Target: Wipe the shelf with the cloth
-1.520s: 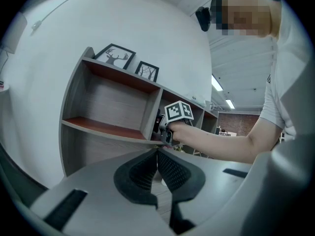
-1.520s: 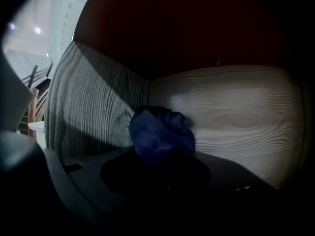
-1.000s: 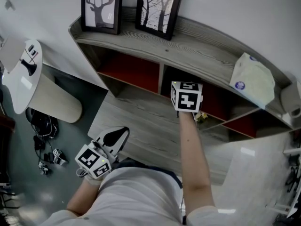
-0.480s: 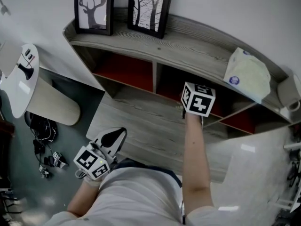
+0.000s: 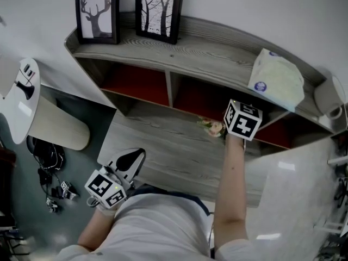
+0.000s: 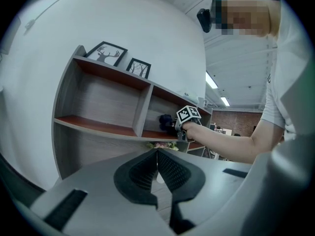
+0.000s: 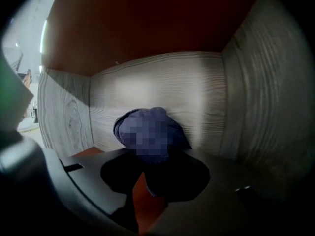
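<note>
Grey wood-grain shelf [image 5: 217, 53] with dark red inner boards stands against a white wall. On top of the shelf, at its left end, two black-framed pictures lean on the wall: a deer picture [image 5: 97, 12] and a picture of bare trees [image 5: 159, 12]. A pale soft packet [image 5: 276, 79] lies on top towards the shelf's right end.

The right hand-held gripper [image 7: 153, 161] reaches into the shelf's second compartment from the left. It pinches a bunched dark blue cloth [image 7: 147, 129], which sits close to the compartment's back wall. Its jaws have just been easing slightly apart, with the cloth between them.

The left hand-held gripper [image 6: 157, 152] is held low in front of the shelf, near the person's body, well apart from it. Its jaws are pressed together with nothing between them.
</note>
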`<control>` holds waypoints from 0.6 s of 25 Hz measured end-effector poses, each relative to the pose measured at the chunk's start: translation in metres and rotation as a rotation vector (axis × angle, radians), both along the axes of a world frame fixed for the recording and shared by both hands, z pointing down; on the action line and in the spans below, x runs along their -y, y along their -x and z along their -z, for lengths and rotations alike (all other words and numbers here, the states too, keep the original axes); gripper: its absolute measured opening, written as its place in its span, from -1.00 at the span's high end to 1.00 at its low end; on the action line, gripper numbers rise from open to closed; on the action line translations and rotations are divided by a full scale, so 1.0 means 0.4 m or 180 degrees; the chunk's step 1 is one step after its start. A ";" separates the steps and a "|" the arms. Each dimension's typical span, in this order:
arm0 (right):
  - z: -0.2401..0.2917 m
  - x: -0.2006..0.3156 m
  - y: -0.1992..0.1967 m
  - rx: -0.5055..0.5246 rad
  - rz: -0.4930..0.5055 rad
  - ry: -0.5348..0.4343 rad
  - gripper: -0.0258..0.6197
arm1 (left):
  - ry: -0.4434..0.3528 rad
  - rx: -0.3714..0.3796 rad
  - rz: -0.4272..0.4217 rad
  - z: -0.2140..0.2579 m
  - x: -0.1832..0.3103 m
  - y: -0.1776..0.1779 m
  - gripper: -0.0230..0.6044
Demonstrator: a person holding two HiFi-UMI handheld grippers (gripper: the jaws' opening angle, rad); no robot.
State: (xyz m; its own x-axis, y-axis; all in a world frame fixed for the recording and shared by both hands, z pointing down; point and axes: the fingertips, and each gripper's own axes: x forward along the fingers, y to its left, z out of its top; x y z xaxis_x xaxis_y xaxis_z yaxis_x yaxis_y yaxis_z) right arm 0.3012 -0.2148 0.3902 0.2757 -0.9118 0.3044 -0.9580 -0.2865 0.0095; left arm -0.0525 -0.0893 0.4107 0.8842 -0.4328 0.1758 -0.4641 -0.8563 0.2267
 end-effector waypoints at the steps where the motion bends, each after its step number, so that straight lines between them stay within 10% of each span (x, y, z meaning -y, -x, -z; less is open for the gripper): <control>1: -0.003 -0.009 -0.016 0.0002 -0.0045 -0.0012 0.50 | 0.0001 0.0000 -0.0013 0.000 -0.001 -0.003 0.87; 15: 0.083 -0.072 -0.091 -0.0174 -0.0713 -0.0558 0.50 | 0.0023 0.0011 -0.0023 -0.008 0.003 -0.004 0.87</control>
State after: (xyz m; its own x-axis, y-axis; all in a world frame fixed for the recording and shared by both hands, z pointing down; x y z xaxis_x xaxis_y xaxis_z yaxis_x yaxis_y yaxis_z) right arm 0.3378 -0.1861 0.3569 0.4878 -0.8637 0.1266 -0.8701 -0.4927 -0.0090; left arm -0.0510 -0.0906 0.4138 0.8868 -0.4249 0.1819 -0.4586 -0.8580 0.2312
